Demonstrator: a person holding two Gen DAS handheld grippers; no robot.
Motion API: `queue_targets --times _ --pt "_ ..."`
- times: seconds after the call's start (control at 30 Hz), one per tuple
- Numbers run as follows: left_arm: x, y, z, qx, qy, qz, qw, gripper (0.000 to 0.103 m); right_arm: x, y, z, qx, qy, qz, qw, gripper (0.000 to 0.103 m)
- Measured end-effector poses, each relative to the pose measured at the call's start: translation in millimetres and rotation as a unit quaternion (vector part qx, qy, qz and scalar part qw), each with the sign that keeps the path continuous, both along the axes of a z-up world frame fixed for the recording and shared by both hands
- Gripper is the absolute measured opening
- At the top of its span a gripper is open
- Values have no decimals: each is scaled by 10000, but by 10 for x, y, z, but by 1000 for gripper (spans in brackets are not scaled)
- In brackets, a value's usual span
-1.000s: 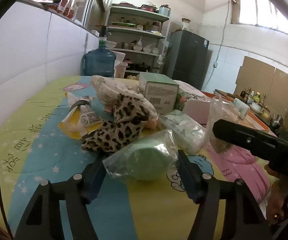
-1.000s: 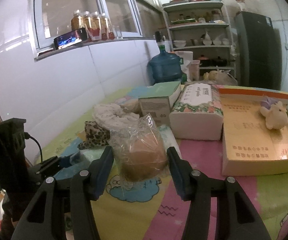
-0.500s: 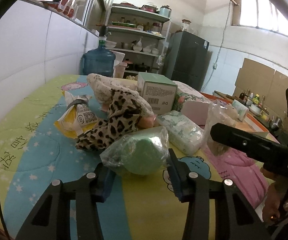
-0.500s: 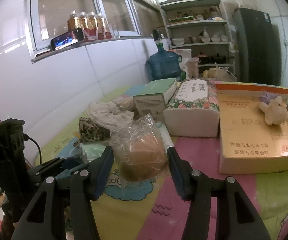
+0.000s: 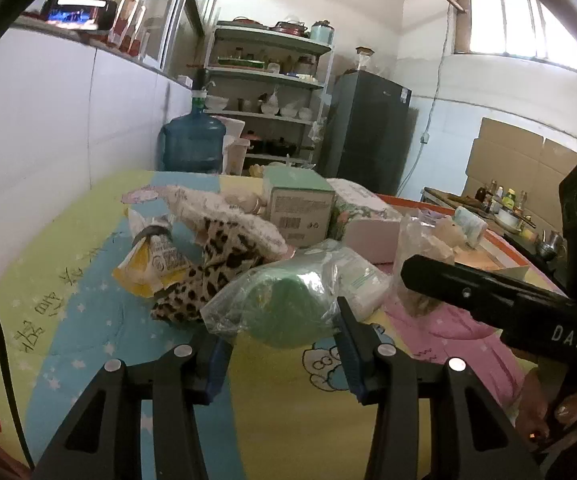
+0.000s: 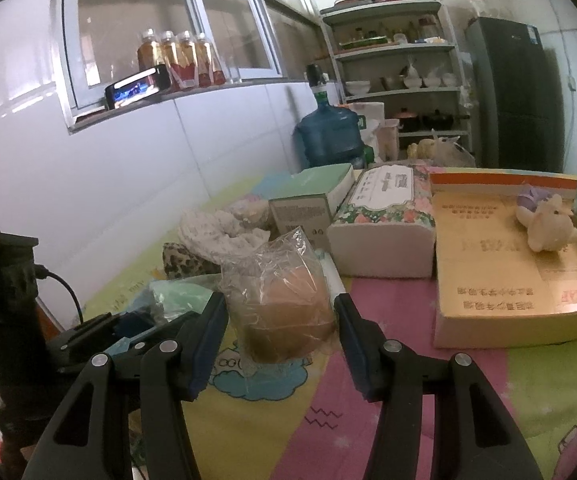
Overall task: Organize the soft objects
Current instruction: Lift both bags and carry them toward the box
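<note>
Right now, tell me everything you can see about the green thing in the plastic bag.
The green bagged item is a rounded, soft-looking pale green lump inside a crinkled clear plastic bag. It lies on the cartoon-print cloth between the jaws of the left gripper, which have just been closing on it and press its sides. Behind it sits leopard-print fabric.

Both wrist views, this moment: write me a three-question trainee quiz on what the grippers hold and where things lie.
1. Which thing is between the left gripper's fingers? A: green bagged lump; B: leopard-print cloth; C: yellow pouch.
2. True or false: the plush toy lies on the floral tissue pack.
3. Fill in: the right gripper grips a bagged lump coloured ____.
Key: 1 A; the jaws have just been closing on it. 2 False; it lies on the cardboard box. 3 Brown.
</note>
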State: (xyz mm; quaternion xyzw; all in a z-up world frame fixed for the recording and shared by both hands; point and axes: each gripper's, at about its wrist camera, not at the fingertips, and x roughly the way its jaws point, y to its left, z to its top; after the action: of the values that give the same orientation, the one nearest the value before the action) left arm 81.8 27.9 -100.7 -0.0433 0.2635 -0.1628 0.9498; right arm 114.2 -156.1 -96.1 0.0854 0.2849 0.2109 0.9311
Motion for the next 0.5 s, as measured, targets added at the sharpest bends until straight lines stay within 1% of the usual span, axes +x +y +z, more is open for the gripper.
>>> queue_targets --times 0.5 --pt "-124 -203 257 111 -350 -9 9993 48 -202 -230 188 148 -280 -168 9994 56"
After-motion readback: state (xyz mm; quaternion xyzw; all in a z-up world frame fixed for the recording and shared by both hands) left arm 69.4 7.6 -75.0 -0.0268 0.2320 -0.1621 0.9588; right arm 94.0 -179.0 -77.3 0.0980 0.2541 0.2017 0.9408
